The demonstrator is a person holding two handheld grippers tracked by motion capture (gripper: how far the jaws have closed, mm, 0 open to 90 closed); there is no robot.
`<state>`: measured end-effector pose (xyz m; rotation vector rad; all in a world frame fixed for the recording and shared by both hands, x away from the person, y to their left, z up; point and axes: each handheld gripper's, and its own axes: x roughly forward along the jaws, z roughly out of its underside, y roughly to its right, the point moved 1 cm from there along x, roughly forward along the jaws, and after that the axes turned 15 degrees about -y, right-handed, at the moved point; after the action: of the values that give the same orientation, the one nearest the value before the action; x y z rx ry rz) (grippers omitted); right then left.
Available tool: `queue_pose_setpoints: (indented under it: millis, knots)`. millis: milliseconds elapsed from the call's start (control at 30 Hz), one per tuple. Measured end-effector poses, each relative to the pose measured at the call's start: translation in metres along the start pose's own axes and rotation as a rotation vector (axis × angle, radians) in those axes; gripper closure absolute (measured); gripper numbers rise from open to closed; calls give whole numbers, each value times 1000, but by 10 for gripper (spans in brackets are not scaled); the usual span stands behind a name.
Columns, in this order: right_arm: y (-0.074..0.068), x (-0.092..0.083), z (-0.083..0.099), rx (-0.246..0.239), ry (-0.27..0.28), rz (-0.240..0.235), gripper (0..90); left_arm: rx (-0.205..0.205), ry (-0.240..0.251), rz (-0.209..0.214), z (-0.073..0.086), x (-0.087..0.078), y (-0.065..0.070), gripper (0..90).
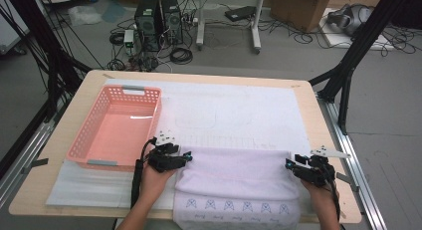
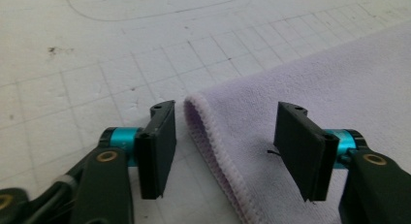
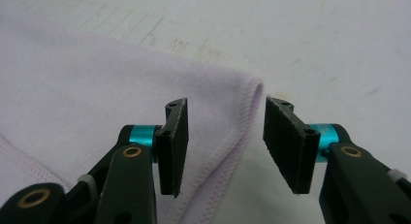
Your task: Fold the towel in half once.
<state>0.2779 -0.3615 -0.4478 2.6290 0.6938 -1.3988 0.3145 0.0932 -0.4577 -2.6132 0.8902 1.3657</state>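
A pale lilac towel [image 1: 234,172] lies folded on the white mat [image 1: 239,105] near the table's front edge. Its lower layer sticks out in front with a row of blue figures. My left gripper [image 1: 188,155] is at the towel's far left corner. In the left gripper view the jaws [image 2: 225,132] stand open astride the hemmed corner of the towel [image 2: 315,78], and the pads do not press on it. My right gripper [image 1: 290,162] is at the far right corner. There its jaws [image 3: 225,136] are open too, with the towel's stitched edge [image 3: 97,78] between them.
An empty pink plastic basket [image 1: 85,128] stands on the mat's left half, just beyond my left gripper. The wooden table [image 1: 318,120] ends close to my right hand. Computers, cables and black frame legs are on the floor behind.
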Motion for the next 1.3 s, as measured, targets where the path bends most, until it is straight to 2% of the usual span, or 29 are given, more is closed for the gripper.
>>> queue_pose_setpoints:
  millis: [67,100,133,233,267,300,333,367,433,467,533,633,733,833,933,1067,1167,1233,1300]
  knots:
    - [-3,6,-1,-26,-42,10,504,8,0,-35,1,0,1,463]
    - [-5,8,-1,-44,-55,33,511,28,-4,-66,1,-1,1,539]
    - [-7,8,-1,-56,-61,48,517,26,-2,-76,1,-1,0,612]
    - [-8,8,-3,-62,-75,61,587,1,5,-63,2,-3,-5,715]
    - [-8,8,-3,-57,-74,51,626,22,-1,-7,2,-3,-5,831]
    - [-8,7,-3,-48,-80,43,656,48,-1,-39,2,-3,-2,858]
    - [-9,7,-3,-46,-80,35,672,68,3,-62,3,-2,2,860]
    - [-9,7,-3,-44,-81,30,703,73,2,-62,3,-2,2,862]
    - [-9,7,-3,-44,-84,15,761,58,0,-39,3,-3,-1,865]
    - [-10,7,-3,-40,-85,-4,793,59,3,-41,3,-3,0,868]
    - [-10,7,-4,-45,-86,-6,816,68,2,-41,3,-3,1,873]
    - [-9,7,-3,-40,-77,-15,831,42,18,-19,3,-4,0,877]
    - [-8,6,-5,-60,-43,12,840,19,61,-19,-3,-6,-3,878]
    - [-5,5,-14,-75,5,31,843,18,73,-29,-17,-6,-4,878]
    - [0,6,-26,-81,36,39,844,-11,102,-43,-36,-8,-9,878]
    - [14,12,-46,-49,69,27,843,-76,131,-62,-61,-6,-17,877]
    - [20,18,-62,-38,70,49,843,-105,141,-82,-78,3,-16,877]
    - [25,21,-72,-33,68,59,843,-111,127,-92,-87,10,-19,877]
    - [29,25,-80,-34,67,66,843,-118,136,-98,-94,15,-24,877]
